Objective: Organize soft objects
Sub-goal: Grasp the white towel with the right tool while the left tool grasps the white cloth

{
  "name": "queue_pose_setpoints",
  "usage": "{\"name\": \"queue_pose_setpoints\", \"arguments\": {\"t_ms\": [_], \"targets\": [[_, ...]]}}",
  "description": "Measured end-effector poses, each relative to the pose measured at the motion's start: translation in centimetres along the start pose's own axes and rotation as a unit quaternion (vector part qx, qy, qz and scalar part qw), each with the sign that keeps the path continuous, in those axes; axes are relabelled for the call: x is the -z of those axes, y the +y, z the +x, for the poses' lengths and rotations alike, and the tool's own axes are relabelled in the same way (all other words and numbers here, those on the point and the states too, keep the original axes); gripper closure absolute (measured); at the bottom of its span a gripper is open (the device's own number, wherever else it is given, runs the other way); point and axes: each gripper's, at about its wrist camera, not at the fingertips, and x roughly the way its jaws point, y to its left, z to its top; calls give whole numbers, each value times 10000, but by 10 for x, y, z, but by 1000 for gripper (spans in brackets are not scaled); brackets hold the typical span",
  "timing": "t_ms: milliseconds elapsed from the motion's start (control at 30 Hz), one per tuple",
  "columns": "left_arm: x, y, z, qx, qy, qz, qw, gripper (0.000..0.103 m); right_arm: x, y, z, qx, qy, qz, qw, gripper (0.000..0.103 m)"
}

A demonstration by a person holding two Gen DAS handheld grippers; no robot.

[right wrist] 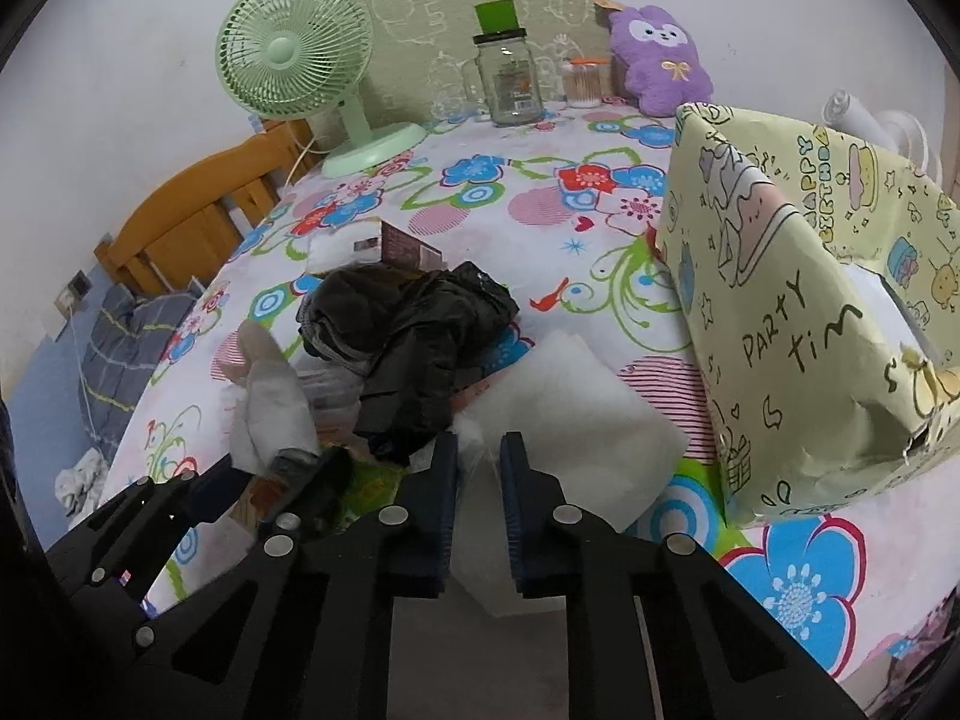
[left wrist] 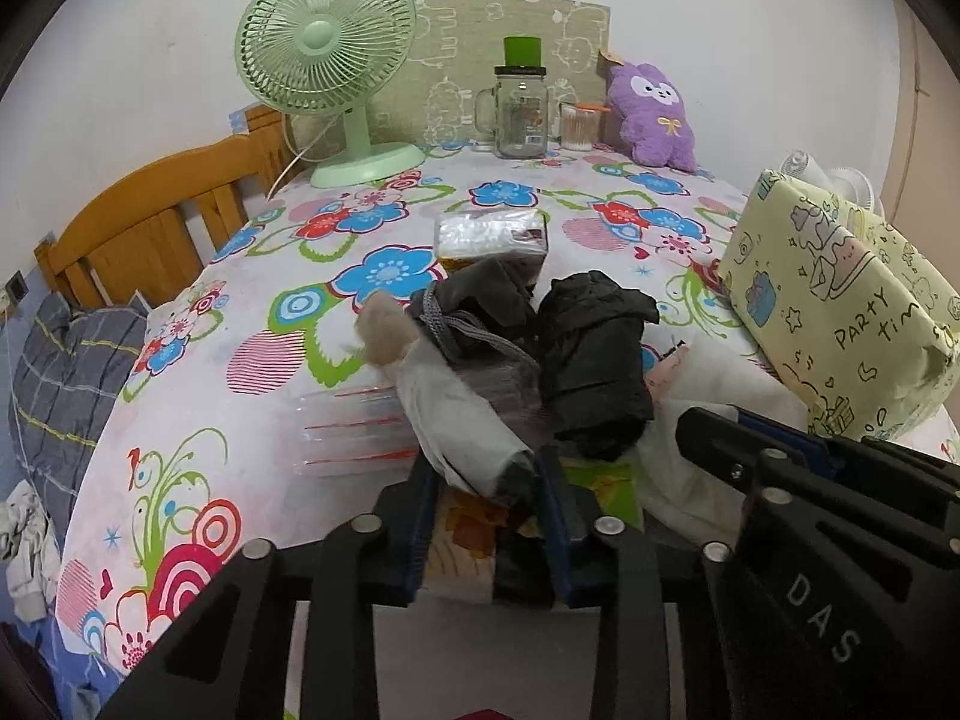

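My left gripper [left wrist: 483, 471] is shut on the grey end of a white sock [left wrist: 456, 414], which sticks up and away from the jaws; the sock also shows in the right wrist view [right wrist: 273, 408]. Beside it lies a heap of black cloth [left wrist: 594, 354] and dark grey cloth with a cord [left wrist: 474, 306]. My right gripper [right wrist: 480, 459] is shut on the near corner of a white soft pad [right wrist: 570, 414] that lies flat on the floral tablecloth [right wrist: 540, 210]. The black heap [right wrist: 414, 330] sits just left of the pad.
A yellow gift-wrapped box [right wrist: 798, 312] stands close on the right. A tissue pack [left wrist: 492, 234] lies behind the cloth heap. At the back stand a green fan [left wrist: 327, 60], a glass jar [left wrist: 521, 111], a cotton-swab tub [left wrist: 579, 126] and a purple plush [left wrist: 654, 114]. A bed lies left.
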Motion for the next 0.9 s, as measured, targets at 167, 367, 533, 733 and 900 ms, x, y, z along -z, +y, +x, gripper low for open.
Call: {"name": "queue_pose_setpoints", "arguments": {"t_ms": [167, 367, 533, 733, 900], "targets": [[-1, -1, -4, 9, -38, 12, 10000, 85, -1, 2, -3, 26, -47, -72, 10000, 94], [-2, -2, -12, 24, -105, -36, 9999, 90, -6, 4, -14, 30, -206, -91, 9997, 96], [-8, -4, -21, 24, -209, -33, 9998, 91, -12, 7, -25, -5, -359, -142, 9993, 96], [-18, -7, -34, 28, -354, -19, 9994, 91, -22, 13, -41, -56, -543, -230, 9982, 96], [-28, -9, -45, 44, -483, -27, 9988, 91, -32, 16, -55, -101, -701, -306, 9970, 96]]}}
